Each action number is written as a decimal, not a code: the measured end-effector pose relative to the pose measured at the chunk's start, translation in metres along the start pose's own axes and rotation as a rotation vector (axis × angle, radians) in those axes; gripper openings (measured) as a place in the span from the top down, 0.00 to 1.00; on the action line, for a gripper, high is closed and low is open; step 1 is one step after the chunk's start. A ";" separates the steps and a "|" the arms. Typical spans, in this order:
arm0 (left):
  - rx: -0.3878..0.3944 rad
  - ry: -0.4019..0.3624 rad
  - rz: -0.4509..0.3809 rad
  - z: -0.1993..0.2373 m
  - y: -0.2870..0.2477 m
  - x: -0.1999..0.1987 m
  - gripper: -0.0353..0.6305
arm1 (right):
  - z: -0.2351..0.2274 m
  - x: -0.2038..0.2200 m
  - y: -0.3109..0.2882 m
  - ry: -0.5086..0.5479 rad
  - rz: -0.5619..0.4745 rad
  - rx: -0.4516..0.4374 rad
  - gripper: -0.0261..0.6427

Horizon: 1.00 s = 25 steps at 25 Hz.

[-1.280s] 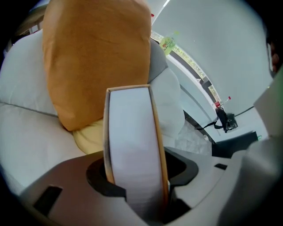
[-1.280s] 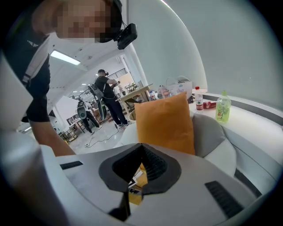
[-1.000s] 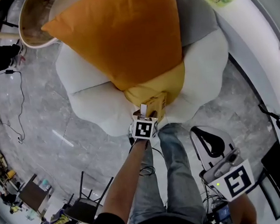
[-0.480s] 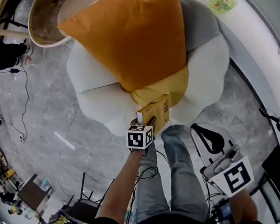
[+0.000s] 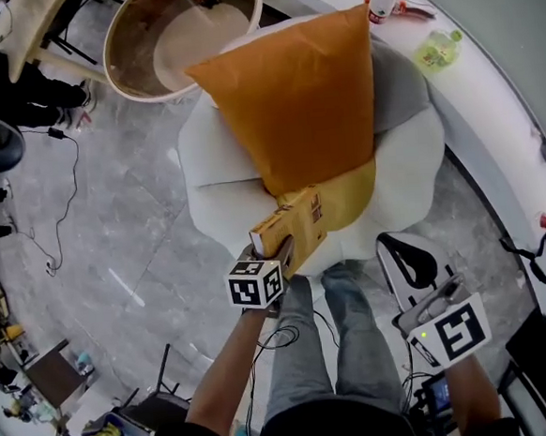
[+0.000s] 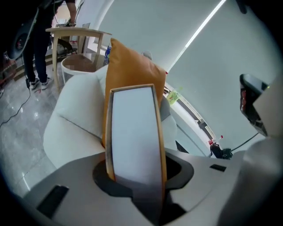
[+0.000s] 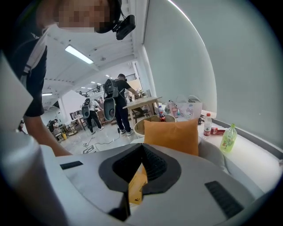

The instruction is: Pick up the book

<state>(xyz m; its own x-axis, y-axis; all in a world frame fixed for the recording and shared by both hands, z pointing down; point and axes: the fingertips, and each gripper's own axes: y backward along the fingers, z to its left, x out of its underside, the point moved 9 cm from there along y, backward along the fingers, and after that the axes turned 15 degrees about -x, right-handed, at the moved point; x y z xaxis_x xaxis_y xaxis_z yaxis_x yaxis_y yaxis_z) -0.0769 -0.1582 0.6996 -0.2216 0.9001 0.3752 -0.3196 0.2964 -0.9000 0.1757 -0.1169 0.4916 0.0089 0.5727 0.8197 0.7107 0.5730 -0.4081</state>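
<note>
The left tongs point(image 5: 277, 250) were clenched on one end of a thick yellow-covered book point(image 5: 297, 218). Its white page edge stood between the jaws, and the book was raised above the front edge of a white, petal-edged lounge cushion point(image 5: 410, 164). The right tongs point(image 7: 142, 148) were closed and empty, off to the right. A large orange pillow point(image 5: 301, 97) and a yellow pillow point(image 5: 356, 192) lay on the cushion. Behind ran a curved white surface point(image 5: 490, 111) carrying a green bottle point(image 5: 439, 51) — all around, grey marble floor point(image 5: 114, 225).
</note>
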 end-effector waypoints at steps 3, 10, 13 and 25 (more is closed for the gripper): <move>-0.009 0.009 -0.066 0.006 0.039 -0.023 0.72 | 0.005 -0.025 0.004 0.031 -0.012 0.017 0.94; -0.032 0.027 -0.267 0.012 0.141 -0.081 0.72 | 0.021 -0.083 0.024 0.082 -0.079 0.035 0.94; -0.044 0.039 -0.348 0.007 0.178 -0.100 0.72 | 0.026 -0.105 0.034 0.122 -0.102 0.035 0.94; -0.020 0.048 -0.588 -0.041 0.295 -0.125 0.72 | 0.049 -0.156 0.092 0.191 -0.189 0.063 0.94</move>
<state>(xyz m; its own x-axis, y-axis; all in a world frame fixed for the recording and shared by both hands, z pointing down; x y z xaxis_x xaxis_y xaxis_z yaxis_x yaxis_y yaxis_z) -0.1059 -0.1704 0.3780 0.0297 0.5964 0.8021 -0.3587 0.7554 -0.5484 0.2048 -0.1245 0.3067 0.0177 0.3347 0.9421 0.6670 0.6980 -0.2605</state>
